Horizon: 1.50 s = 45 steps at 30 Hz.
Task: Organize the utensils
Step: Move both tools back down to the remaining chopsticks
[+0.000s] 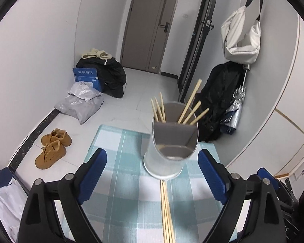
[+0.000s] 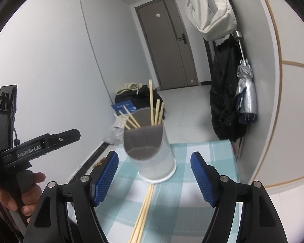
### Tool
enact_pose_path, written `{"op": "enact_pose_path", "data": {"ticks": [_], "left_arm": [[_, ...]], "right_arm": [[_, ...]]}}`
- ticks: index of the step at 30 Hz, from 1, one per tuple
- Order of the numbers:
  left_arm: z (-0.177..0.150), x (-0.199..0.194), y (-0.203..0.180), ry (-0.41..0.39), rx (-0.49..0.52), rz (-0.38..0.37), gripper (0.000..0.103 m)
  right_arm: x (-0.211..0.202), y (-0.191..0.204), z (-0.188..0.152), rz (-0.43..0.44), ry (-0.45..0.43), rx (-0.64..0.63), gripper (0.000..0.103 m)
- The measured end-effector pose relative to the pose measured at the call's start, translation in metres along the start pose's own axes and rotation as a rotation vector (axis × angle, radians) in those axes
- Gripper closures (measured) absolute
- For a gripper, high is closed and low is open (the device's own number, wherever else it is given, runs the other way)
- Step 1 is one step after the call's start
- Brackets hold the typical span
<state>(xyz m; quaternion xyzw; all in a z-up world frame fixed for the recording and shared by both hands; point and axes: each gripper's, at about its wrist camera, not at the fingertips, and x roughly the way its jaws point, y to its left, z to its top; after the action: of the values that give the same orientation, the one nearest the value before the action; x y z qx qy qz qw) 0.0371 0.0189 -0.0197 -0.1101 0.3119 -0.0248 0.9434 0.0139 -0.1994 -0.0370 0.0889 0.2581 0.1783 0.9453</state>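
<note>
Loose pale wooden chopsticks (image 1: 166, 212) on checked teal worktop (image 1: 119, 182): light, stiff, roll-prone, pinch mid-shaft | translucent plastic holder cup (image 1: 168, 151): tippy | left claw (image 1: 152, 174) wide, empty | right claw (image 2: 154, 177) wide, empty

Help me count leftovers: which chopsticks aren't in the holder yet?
The chopsticks lying flat on the tablecloth, just before the holder; the rest stand inside it.

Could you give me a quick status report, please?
Both tools open, empty: left, right. Six chopsticks in holder; more chopsticks on cloth. Nothing in the way.
</note>
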Motion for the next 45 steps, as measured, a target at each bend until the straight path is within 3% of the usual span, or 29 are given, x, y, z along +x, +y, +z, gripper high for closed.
{"op": "enact_pose_path", "data": {"ticks": [2,9,16,21,25,33,37,45], "left_arm": [[-0.009,0.0,-0.001,-0.012,0.025,0.027,0.014],[-0.028,0.01,0.005,0.023,0.032,0.019,0.014],[-0.047,0.041,0.007,0.11,0.051,0.065,0.014],[-0.057,0.055,0.015,0.138,0.02,0.062,0.014],[-0.065,0.066,0.017,0.154,0.063,0.058,0.014],[-0.061,0.085,0.028,0.241,0.006,0.032,0.014],[-0.05,0.093,0.042,0.28,-0.101,-0.043,0.014],[-0.037,0.095,0.059,0.258,-0.184,-0.057,0.014]], "right_arm": [[0.0,-0.001,-0.008,-0.01,0.008,0.004,0.023],[0.005,-0.008,-0.035,-0.04,0.058,0.009,0.021],[0.019,-0.012,-0.057,-0.075,0.095,-0.003,0.021],[0.031,-0.022,-0.063,-0.089,0.142,0.059,0.021],[0.04,-0.03,-0.068,-0.109,0.178,0.091,0.021],[0.064,-0.028,-0.082,-0.131,0.292,0.08,0.021],[0.074,-0.021,-0.087,-0.138,0.336,0.045,0.021],[0.105,0.0,-0.085,-0.117,0.413,-0.063,0.03]]}}
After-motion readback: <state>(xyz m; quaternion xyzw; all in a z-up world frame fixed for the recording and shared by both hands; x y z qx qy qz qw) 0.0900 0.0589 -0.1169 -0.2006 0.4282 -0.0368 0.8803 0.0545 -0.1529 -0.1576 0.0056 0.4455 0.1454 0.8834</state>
